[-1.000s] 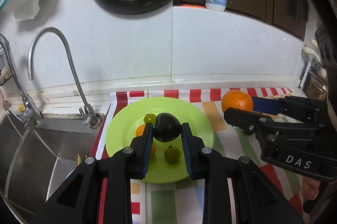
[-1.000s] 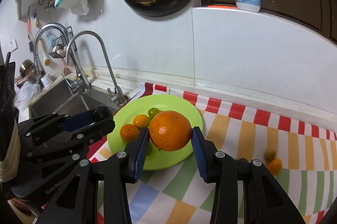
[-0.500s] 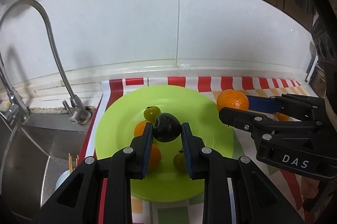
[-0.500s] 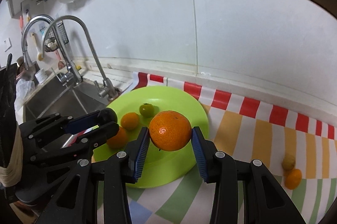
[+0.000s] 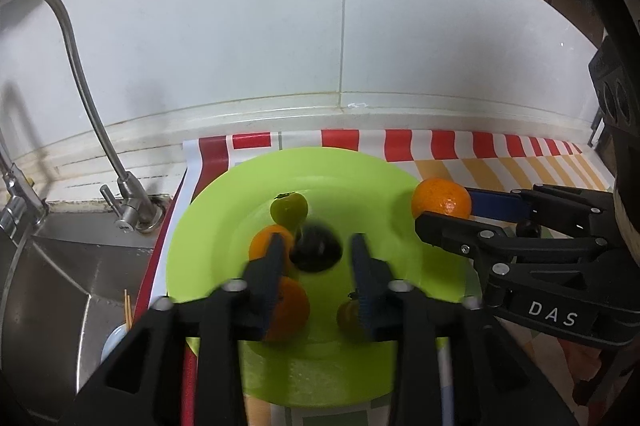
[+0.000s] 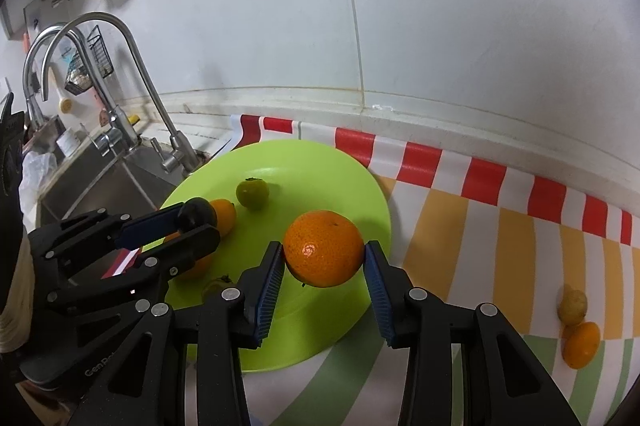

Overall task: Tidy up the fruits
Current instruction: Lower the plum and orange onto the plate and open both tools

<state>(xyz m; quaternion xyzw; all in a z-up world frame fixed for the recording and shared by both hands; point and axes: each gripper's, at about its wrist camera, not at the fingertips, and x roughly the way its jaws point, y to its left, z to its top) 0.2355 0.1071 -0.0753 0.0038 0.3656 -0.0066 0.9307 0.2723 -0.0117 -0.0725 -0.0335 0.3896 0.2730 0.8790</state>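
Note:
A green plate (image 5: 360, 185) (image 6: 320, 161) lies on the striped mat and holds a small green fruit (image 5: 289, 208) (image 6: 252, 193) and several small oranges. My left gripper (image 5: 318, 254) (image 6: 188, 222) is over the plate with its jaws spread apart; the dark plum (image 5: 316, 253) (image 6: 197, 213) sits between them, blurred, touching only the left finger at most. My right gripper (image 6: 325, 258) is shut on a large orange (image 6: 325, 253) (image 5: 441, 198) above the plate's right rim.
A sink (image 5: 52, 290) and tap (image 5: 80, 73) lie left of the mat. A small yellow fruit (image 6: 573, 305) and a small orange (image 6: 581, 344) lie on the mat at right. The tiled wall (image 5: 320, 25) stands behind.
My left gripper's jaws have opened and let go of the dark plum over the plate. Both grippers have moved closer to the plate; the right still holds the large orange.

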